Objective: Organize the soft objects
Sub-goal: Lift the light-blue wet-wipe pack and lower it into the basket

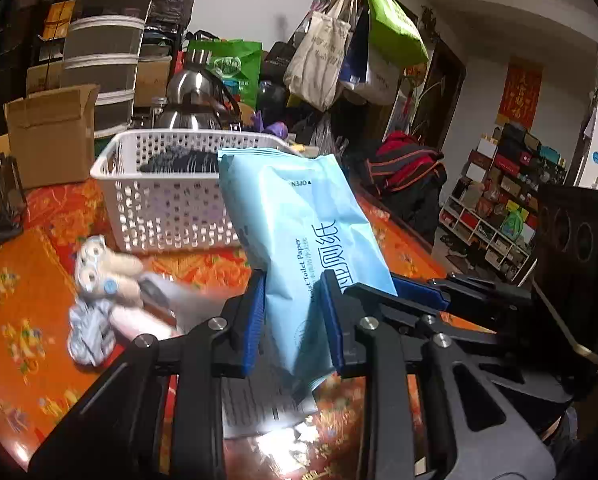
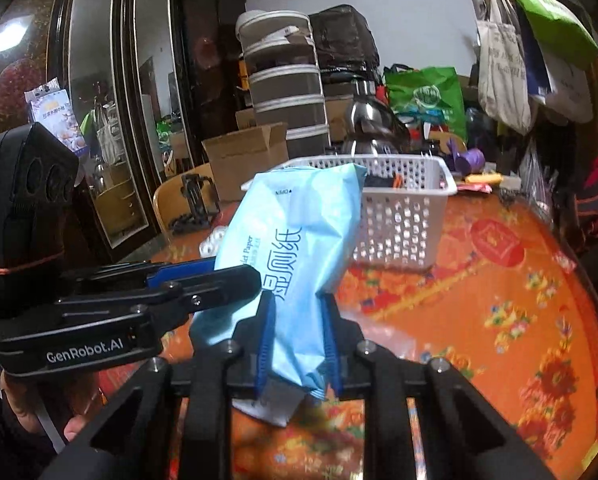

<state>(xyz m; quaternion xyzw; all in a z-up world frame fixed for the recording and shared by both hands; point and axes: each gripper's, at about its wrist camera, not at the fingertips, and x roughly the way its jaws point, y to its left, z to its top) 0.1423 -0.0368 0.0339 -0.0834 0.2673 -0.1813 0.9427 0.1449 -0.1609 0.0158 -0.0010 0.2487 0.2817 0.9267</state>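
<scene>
I am clamping both my left gripper and right gripper on the blue wipes pack, sharing its floppy weight toward the white basket.

Operator, your readable markings are few. The light blue wipes pack, held up before the white basket, carries "Toilet Paper" in small English print along its length, beside large Chinese characters, and a mirrored "OPEN" tab mark near its far end. In the right wrist view, the left gripper body reads "GenRobot.AI" in white. The red wall poster at far right bears gold characters, too small to read.
</scene>
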